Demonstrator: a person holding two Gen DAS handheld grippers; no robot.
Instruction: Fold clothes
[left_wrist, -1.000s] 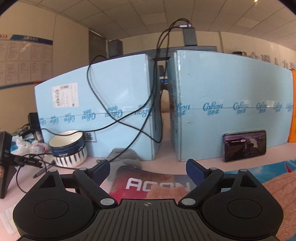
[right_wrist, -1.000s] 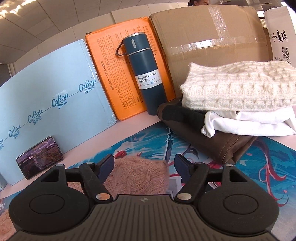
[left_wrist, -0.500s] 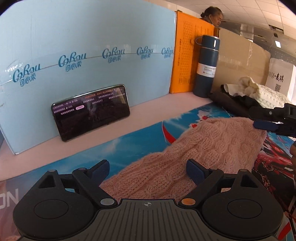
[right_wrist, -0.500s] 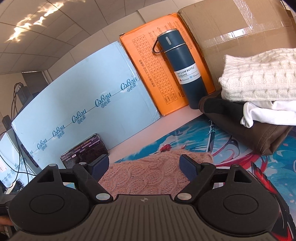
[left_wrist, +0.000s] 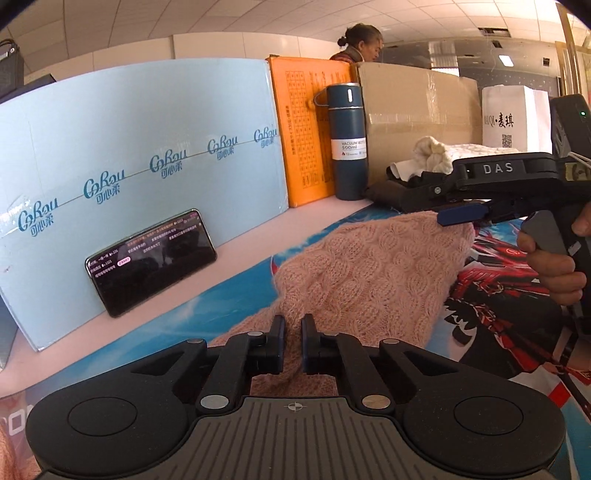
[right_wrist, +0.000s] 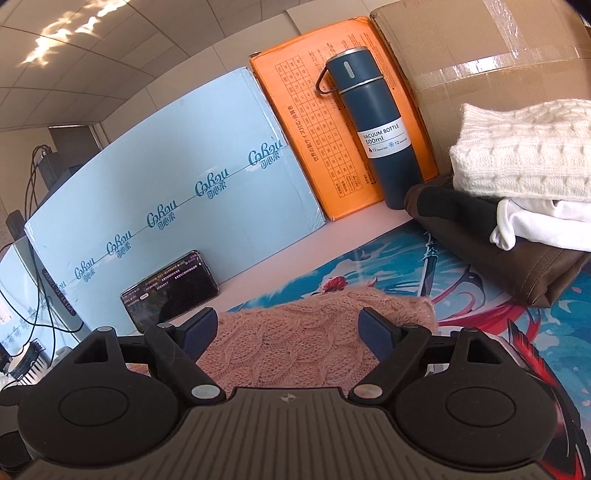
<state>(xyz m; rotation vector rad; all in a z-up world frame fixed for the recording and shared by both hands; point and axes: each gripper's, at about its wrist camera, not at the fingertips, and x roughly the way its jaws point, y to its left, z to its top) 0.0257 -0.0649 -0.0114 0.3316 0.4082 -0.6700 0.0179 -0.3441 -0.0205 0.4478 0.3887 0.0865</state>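
A pink cable-knit sweater (left_wrist: 373, 273) lies on the printed desk mat (left_wrist: 236, 291). My left gripper (left_wrist: 293, 334) is shut on a fold of its near edge. My right gripper (right_wrist: 286, 326) is open, its fingers either side of the sweater's (right_wrist: 295, 339) far end, low over it. In the left wrist view the right gripper (left_wrist: 461, 216) shows from the side, held by a hand, with a blue fingertip at the sweater's far corner.
A stack of folded clothes, white knit (right_wrist: 524, 147) on brown (right_wrist: 517, 254), sits at the right. A blue vacuum bottle (right_wrist: 373, 125), orange box (right_wrist: 332, 122), cardboard box (left_wrist: 417, 110), light-blue board (left_wrist: 140, 158) and a propped phone (left_wrist: 151, 258) line the back.
The left gripper has closed on the sweater's near edge; it was open half a second ago. The right gripper has come down closer over the sweater's far end.
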